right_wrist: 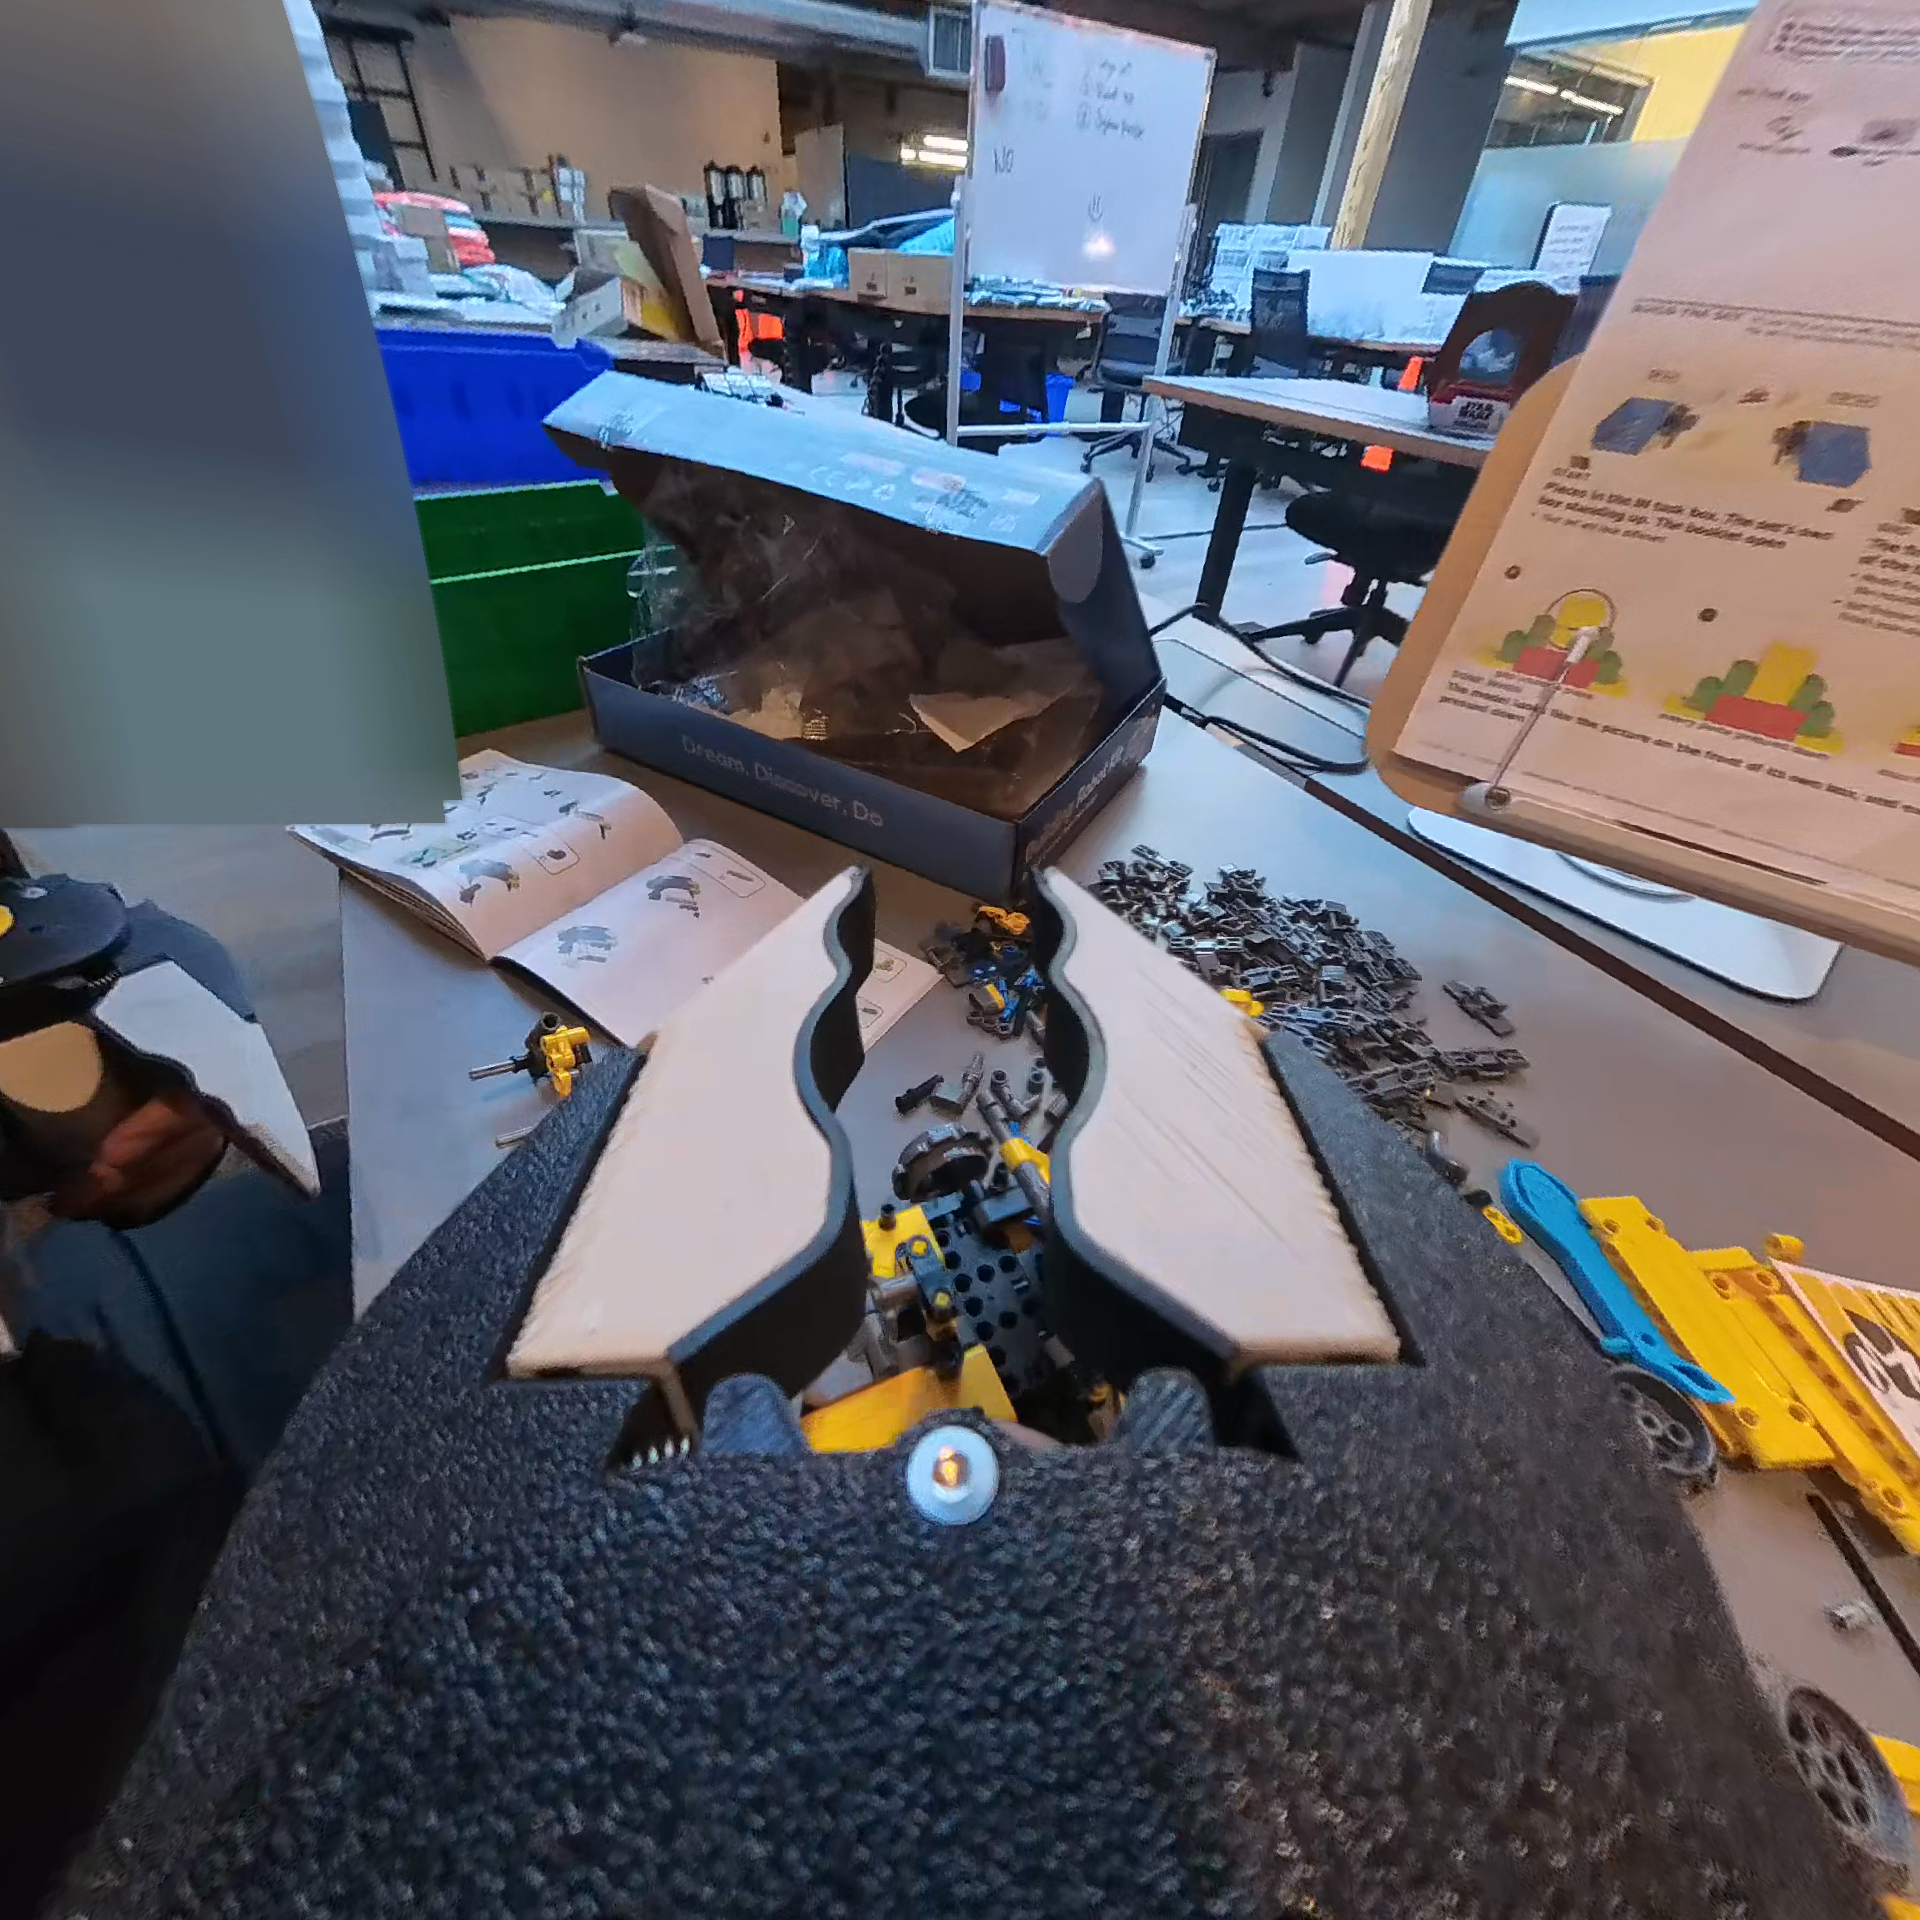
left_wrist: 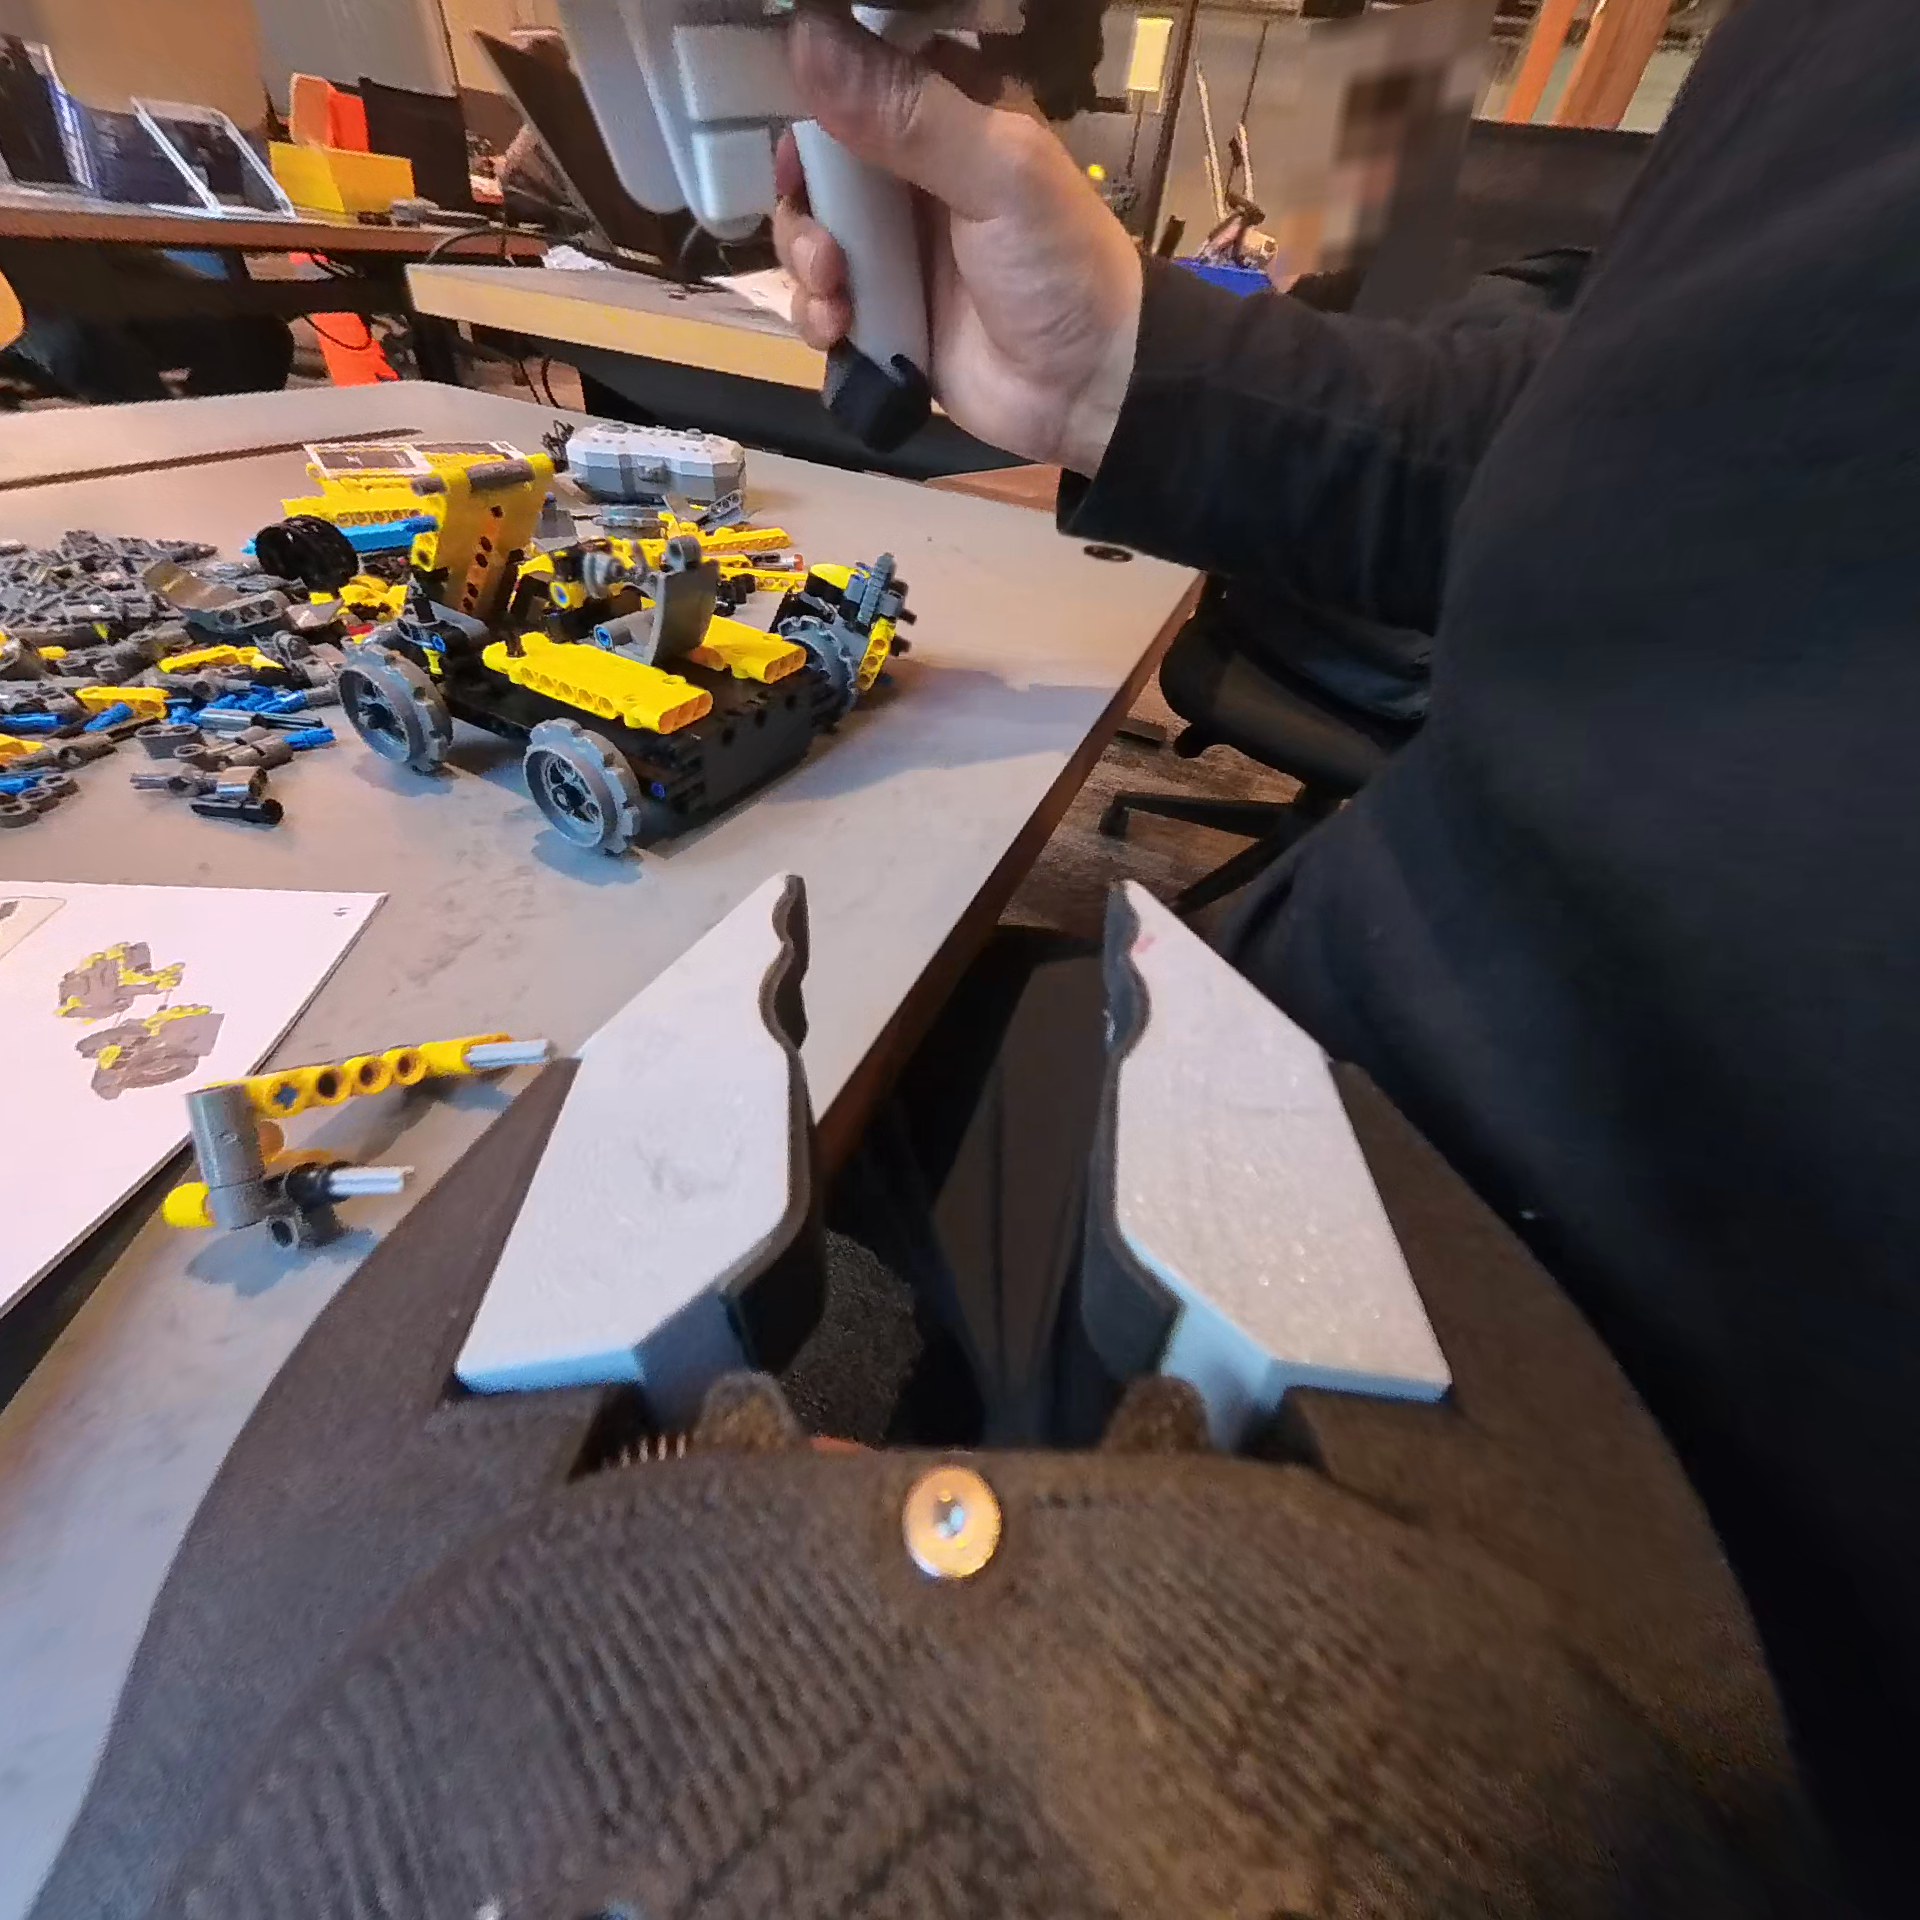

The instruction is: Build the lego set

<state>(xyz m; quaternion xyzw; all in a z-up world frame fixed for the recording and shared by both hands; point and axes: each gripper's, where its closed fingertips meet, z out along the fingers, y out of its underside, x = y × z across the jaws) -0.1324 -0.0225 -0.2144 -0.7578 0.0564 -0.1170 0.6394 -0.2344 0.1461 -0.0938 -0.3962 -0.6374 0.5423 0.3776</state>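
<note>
My left gripper (left_wrist: 956,935) is open and empty. It hangs past the grey table's near edge (left_wrist: 1039,831), in front of a person's dark clothes. A small yellow and grey brick assembly (left_wrist: 312,1132) lies just left of its left finger. A yellow and black brick vehicle (left_wrist: 623,686) stands farther out on the table. My right gripper (right_wrist: 951,904) is open and empty, hovering above the vehicle (right_wrist: 956,1299), which shows between its fingers. A hand holds the right gripper's handle (left_wrist: 868,249) high above the table. One left gripper finger (right_wrist: 208,1049) shows at the left.
A pile of dark grey parts (right_wrist: 1299,966) lies ahead right, with yellow and blue pieces (right_wrist: 1662,1330) beside it. An open dark box (right_wrist: 883,644), an open booklet (right_wrist: 582,883) and a sheet on a stand (right_wrist: 1662,520) ring the table. A printed sheet (left_wrist: 156,1018) lies near the left gripper. The left gripper's tips are roughly 25 cm from the right gripper's.
</note>
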